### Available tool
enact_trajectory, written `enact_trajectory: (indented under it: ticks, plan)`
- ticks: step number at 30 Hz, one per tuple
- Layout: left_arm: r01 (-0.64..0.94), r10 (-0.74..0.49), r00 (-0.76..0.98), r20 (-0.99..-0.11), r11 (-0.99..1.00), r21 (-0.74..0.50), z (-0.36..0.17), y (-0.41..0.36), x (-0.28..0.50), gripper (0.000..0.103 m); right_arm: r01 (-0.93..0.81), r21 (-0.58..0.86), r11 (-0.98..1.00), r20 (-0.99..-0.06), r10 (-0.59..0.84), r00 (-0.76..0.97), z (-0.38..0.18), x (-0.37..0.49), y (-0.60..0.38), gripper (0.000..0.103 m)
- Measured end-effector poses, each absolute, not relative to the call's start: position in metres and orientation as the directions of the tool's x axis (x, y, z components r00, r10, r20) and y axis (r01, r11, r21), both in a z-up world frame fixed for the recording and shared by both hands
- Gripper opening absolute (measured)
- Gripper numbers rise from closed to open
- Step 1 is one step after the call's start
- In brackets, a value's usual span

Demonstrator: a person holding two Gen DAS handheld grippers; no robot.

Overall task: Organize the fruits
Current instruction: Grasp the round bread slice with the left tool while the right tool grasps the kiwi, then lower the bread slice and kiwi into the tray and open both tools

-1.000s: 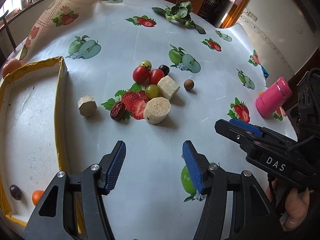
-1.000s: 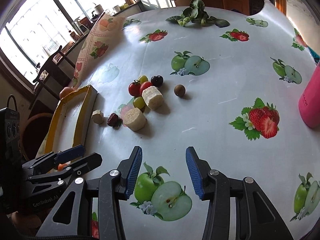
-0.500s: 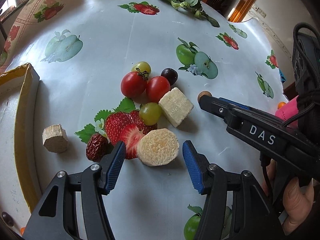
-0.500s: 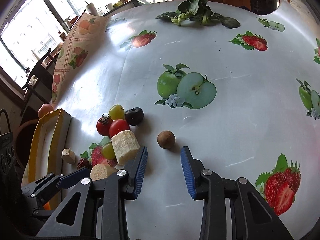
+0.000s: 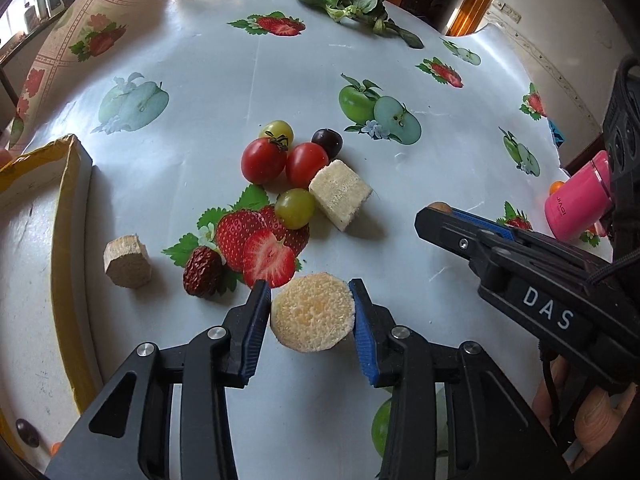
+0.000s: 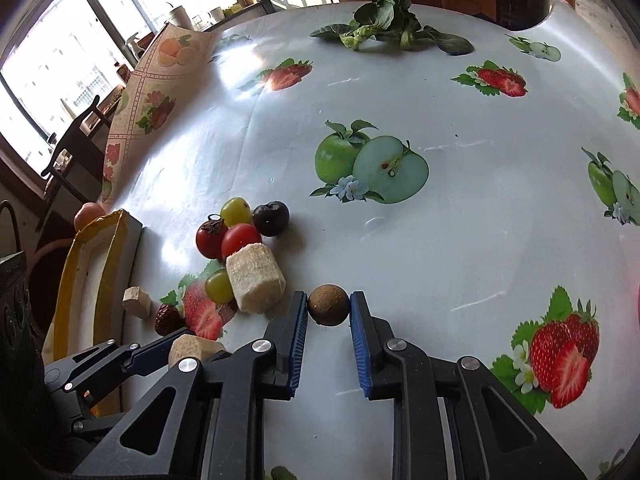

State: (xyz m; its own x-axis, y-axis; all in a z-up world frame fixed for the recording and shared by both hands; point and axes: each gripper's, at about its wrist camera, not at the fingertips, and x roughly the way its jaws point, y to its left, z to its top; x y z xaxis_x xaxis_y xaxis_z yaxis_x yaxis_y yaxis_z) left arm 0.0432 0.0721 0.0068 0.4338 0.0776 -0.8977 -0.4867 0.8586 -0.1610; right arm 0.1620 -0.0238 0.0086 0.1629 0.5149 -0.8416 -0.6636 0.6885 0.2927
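A loose pile of fruit lies on the fruit-print tablecloth: two red tomatoes [image 5: 263, 160], a green grape [image 5: 295, 208], a dark cherry [image 5: 327, 141], a red date [image 5: 202, 271] and a square pale chunk [image 5: 340, 194]. My left gripper [image 5: 310, 300] is closing, and its blue pads touch both sides of a round pale chunk [image 5: 312, 314] at the near edge of the pile. To the right of the pile, my right gripper [image 6: 329, 305] is closing with its pads against a small brown round fruit [image 6: 328, 306]. In the left wrist view that fruit is almost hidden behind the right gripper's fingers [image 5: 460, 224].
A white tray with a yellow rim [image 5: 60, 208] stands at the left, holding a dark fruit [image 5: 26, 438]; a small tan chunk [image 5: 127, 256] lies beside it. A pink bottle [image 5: 580, 208] is at the right edge, leafy greens [image 5: 360, 0] at the far side.
Both grippers came forward and down to the pile. The left jaws narrowed around the round pale chunk, the right jaws around the brown fruit.
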Motion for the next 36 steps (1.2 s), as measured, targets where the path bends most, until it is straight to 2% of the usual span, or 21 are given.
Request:
enact_trajectory:
  ticks: [17,36]
  plan:
    - [-0.562,0.186,0.443,-0.877,0.82,-0.11,0.056,0.082,-0.041,0.037,-0.706,0.342,0.62,-0.798,0.588,0.131,0.063,0.057,-0.051,0.022]
    - [-0.671,0.275,0.43,-0.86,0.734,-0.1,0.073,0.124,-0.124,0.037,-0.809,0.32,0.492,-0.791,0.609,0.057,0.083,-0.027,-0.012,0.022]
